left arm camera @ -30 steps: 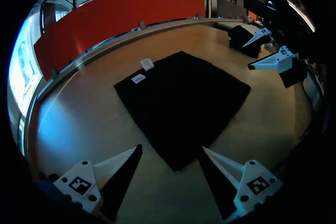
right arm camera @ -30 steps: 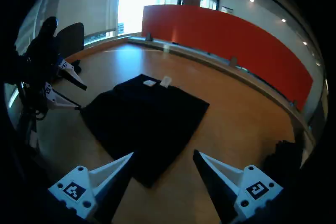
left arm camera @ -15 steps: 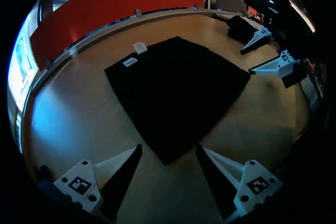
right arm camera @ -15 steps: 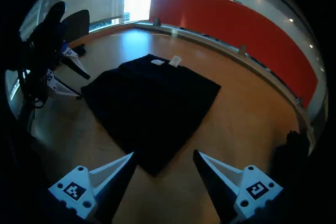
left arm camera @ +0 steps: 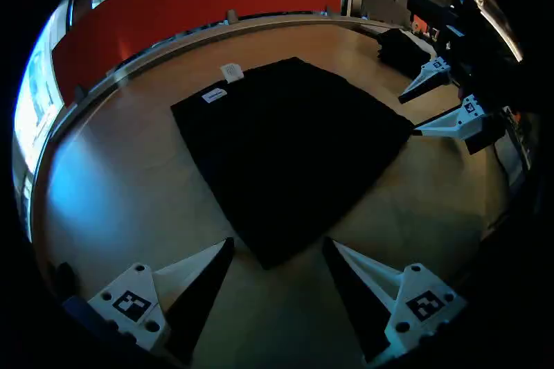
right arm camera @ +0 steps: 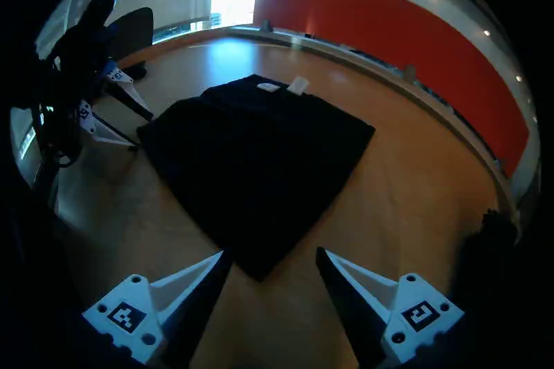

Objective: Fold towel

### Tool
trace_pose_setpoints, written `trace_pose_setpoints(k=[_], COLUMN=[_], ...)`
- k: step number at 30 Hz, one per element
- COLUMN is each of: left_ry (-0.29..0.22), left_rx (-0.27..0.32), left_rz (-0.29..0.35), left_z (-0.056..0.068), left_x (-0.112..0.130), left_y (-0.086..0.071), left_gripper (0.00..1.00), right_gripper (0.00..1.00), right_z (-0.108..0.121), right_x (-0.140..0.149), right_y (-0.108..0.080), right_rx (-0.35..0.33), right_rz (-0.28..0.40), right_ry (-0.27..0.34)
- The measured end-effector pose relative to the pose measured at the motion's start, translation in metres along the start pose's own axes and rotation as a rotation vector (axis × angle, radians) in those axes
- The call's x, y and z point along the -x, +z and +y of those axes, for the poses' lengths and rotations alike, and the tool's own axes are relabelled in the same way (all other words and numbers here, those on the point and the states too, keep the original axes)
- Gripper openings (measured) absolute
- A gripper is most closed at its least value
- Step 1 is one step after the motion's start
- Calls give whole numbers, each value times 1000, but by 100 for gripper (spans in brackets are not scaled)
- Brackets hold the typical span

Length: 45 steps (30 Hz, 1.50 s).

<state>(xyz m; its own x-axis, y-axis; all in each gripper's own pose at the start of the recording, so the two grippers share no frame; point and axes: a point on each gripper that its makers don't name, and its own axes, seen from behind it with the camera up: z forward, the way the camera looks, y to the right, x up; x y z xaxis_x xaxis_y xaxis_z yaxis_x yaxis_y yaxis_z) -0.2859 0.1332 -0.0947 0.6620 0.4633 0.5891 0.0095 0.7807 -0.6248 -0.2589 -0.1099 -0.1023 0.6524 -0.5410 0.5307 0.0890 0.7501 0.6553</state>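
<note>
Towel [left arm camera: 291,147] carries white tags [left arm camera: 214,95], writing illegible.

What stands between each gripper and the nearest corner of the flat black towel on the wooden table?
Nothing visible does. The left gripper and right gripper each have open fingers framing a corner of the flat black cloth towel; around those corners lies plain wooden table.

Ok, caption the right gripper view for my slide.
Open right gripper poised at the near corner of a black towel on a wooden table.
</note>
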Motion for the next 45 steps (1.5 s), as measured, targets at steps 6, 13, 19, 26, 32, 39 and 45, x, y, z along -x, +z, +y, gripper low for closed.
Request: trace_pose_setpoints(k=[6,13,19,26,32,39,45], left_ry=[-19,-27,-39,-43,-40,-63,-92], left_rx=[-3,-20,-30,-34,-33,-67,-85], left_rz=[2,7,0,-6,-12,-22,-26], left_z=[-2,-3,-6,-8,-5,-9,-8], left_x=[1,1,0,0,0,-1,-1], left_y=[-1,0,0,0,0,0,0], left_gripper=[93,90,83,72,58,19,16], right_gripper=[86,78,67,57,38,18,17], right_z=[-3,-7,-11,-12,-11,-13,-14], right_x=[6,9,10,9,8,6,2], right_y=[2,4,4,4,4,3,3], right_rx=[-20,-40,-61,-64,-53,-51,-48], right_rz=[-14,-16,-18,-22,-24,-26,-23], right_ry=[8,18,31,46,66,83,96])
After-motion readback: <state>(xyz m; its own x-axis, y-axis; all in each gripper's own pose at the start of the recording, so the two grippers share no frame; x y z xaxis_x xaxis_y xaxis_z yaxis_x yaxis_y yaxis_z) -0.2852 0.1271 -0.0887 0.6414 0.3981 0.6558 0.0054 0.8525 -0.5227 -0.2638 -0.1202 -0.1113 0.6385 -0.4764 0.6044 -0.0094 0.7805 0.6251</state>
